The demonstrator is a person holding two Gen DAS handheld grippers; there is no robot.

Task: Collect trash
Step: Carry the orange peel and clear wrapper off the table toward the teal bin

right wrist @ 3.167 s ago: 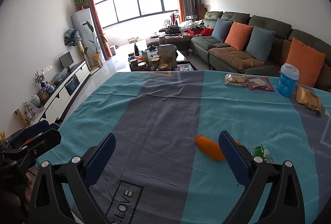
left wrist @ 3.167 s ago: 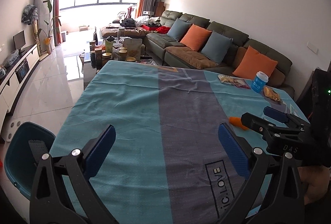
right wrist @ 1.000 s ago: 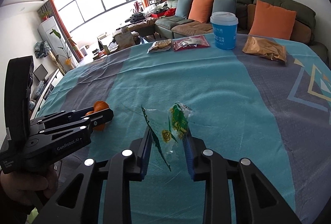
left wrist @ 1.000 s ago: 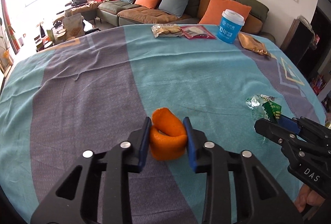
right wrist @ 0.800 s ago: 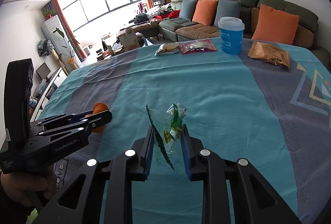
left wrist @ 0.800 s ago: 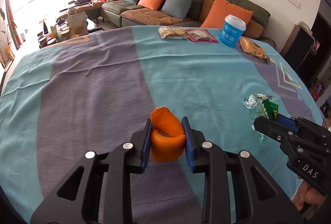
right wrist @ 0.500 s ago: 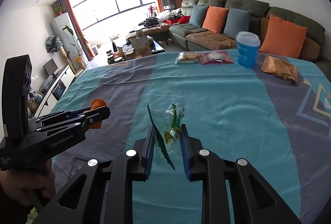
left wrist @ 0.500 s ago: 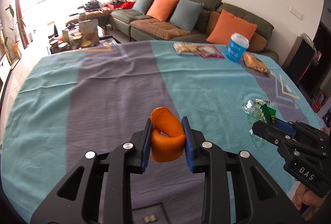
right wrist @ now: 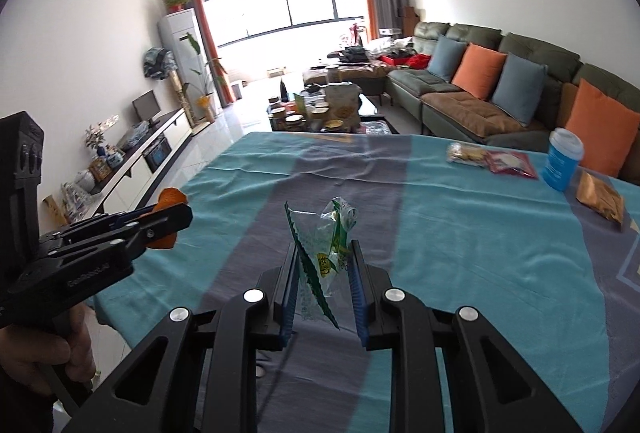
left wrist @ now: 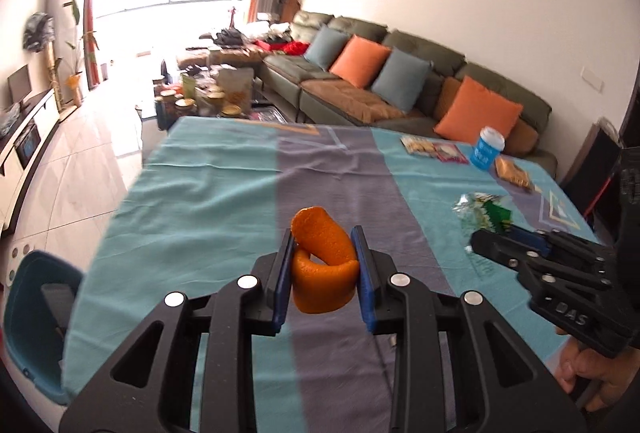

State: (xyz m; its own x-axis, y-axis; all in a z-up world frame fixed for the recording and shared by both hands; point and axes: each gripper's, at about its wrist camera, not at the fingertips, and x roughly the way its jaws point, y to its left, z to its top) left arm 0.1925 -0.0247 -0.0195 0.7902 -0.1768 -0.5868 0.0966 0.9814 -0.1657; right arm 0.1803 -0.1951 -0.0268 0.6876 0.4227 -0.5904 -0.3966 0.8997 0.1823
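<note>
A curled orange peel (left wrist: 323,265) is held off the striped tablecloth (left wrist: 200,217), with my left gripper (left wrist: 322,233) shut on it. A crumpled clear-and-green wrapper (right wrist: 328,233) stands up between the pads of my right gripper (right wrist: 324,245), which is shut on it above the cloth. In the left wrist view the right gripper (left wrist: 486,243) sits at the right with the wrapper (left wrist: 480,207) poking out in front of it. In the right wrist view the left gripper (right wrist: 182,217) is at the left with the peel (right wrist: 172,197) at its tip.
At the table's far right stand a blue lidded cup (right wrist: 562,165), two snack packets (right wrist: 492,157) and a brown packet (right wrist: 600,199). A blue plastic tub (left wrist: 36,313) sits on the floor by the table's left edge. A sofa (left wrist: 400,89) runs behind.
Both grippers have risen and drawn back from the cloth, carrying the peel and the wrapper. Both views have swung left toward the window and the table's left edge.
</note>
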